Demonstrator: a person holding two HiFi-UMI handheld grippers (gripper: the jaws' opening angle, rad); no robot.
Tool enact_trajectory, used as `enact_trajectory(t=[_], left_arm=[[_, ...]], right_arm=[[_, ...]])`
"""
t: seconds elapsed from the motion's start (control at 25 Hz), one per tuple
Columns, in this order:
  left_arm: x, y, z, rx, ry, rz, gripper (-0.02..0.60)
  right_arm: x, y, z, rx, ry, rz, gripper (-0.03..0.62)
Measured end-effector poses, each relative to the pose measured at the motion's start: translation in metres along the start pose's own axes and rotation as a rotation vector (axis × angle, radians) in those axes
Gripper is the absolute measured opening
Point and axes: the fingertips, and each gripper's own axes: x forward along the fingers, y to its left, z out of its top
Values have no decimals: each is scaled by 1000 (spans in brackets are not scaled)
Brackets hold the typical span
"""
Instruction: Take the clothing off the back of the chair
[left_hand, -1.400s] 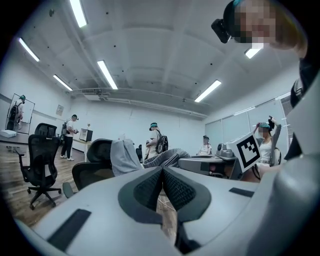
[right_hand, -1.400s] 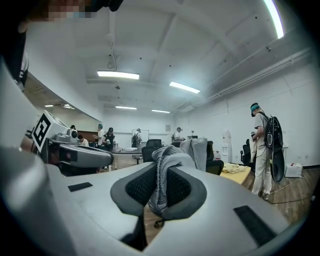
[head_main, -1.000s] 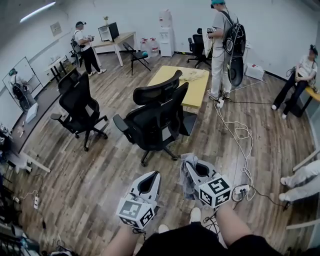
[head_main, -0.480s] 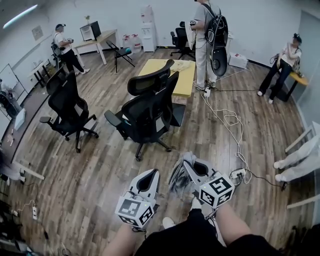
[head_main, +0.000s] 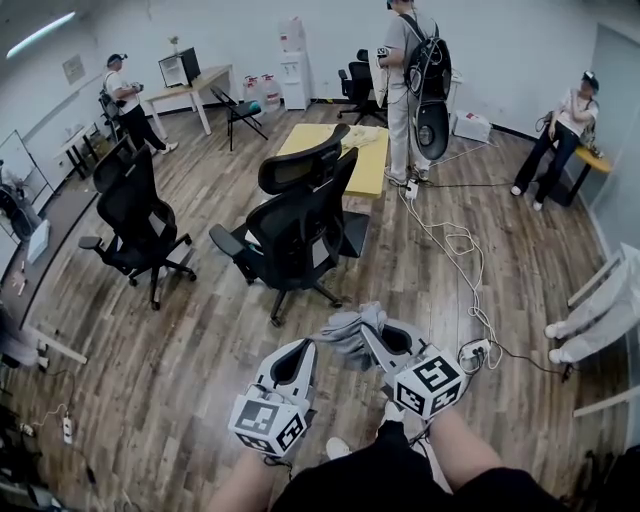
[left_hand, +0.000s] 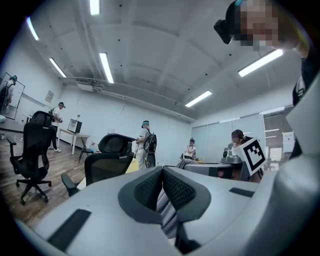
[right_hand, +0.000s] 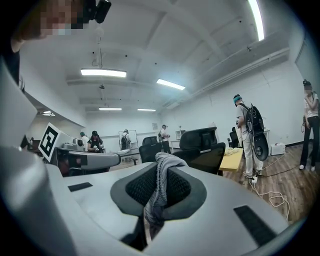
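right gripper (head_main: 368, 326) is clenched on the grey clothing (head_main: 342, 340), which bunches between its jaws and hangs above the wooden floor (head_main: 200, 350), off the black chair (head_main: 300, 225) and well apart from it. left gripper (head_main: 308, 346), just beside, has its jaws pressed together.

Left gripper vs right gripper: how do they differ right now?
The right gripper is shut on the grey clothing; the left gripper is shut, empty. The right gripper's pads are held apart by fabric; the left gripper's pads meet. Both point toward the bare black chair.
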Motion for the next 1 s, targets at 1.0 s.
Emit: enact_trajectory(t=[1.0], left_arm=[[0, -10, 2, 9, 0, -10, 18]], right_arm=[[-11, 3, -8, 1, 24, -1, 38]])
